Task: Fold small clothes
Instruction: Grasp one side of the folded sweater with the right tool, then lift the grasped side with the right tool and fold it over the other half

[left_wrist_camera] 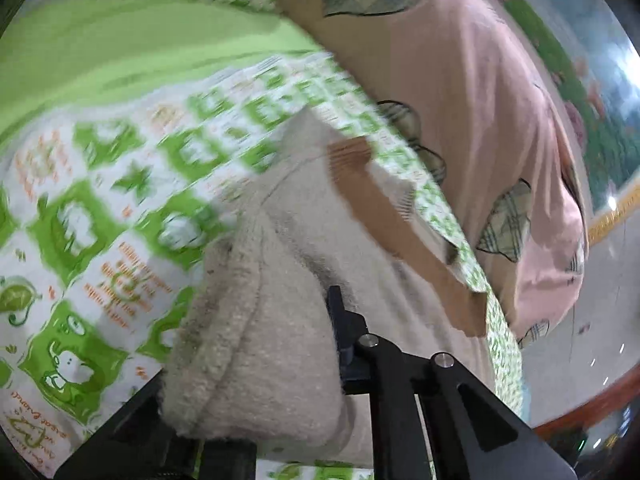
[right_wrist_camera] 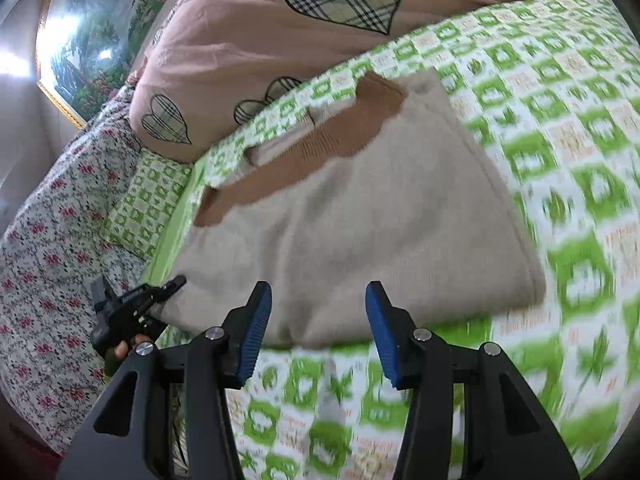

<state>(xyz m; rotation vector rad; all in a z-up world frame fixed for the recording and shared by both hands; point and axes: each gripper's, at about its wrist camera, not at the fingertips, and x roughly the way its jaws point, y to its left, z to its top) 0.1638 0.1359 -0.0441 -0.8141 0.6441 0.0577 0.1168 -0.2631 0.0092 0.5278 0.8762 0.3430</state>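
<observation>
A small beige fleece garment [right_wrist_camera: 360, 216] with a brown ribbed band [right_wrist_camera: 304, 156] lies folded on the green-and-white patterned bedspread [right_wrist_camera: 560, 128]. My right gripper [right_wrist_camera: 318, 332] is open and empty, its blue pads [right_wrist_camera: 256, 332] just short of the garment's near edge. My left gripper [left_wrist_camera: 280, 364] is shut on the garment's corner [left_wrist_camera: 256, 320], which bunches up between its fingers. The left gripper also shows in the right wrist view [right_wrist_camera: 160, 292] at the garment's left corner.
A pink pillow with plaid hearts [right_wrist_camera: 280, 36] lies behind the garment. A floral sheet [right_wrist_camera: 52, 260] covers the bed's left side. A framed landscape picture [right_wrist_camera: 80, 48] hangs on the wall. A plain green strip [left_wrist_camera: 140, 48] borders the bedspread.
</observation>
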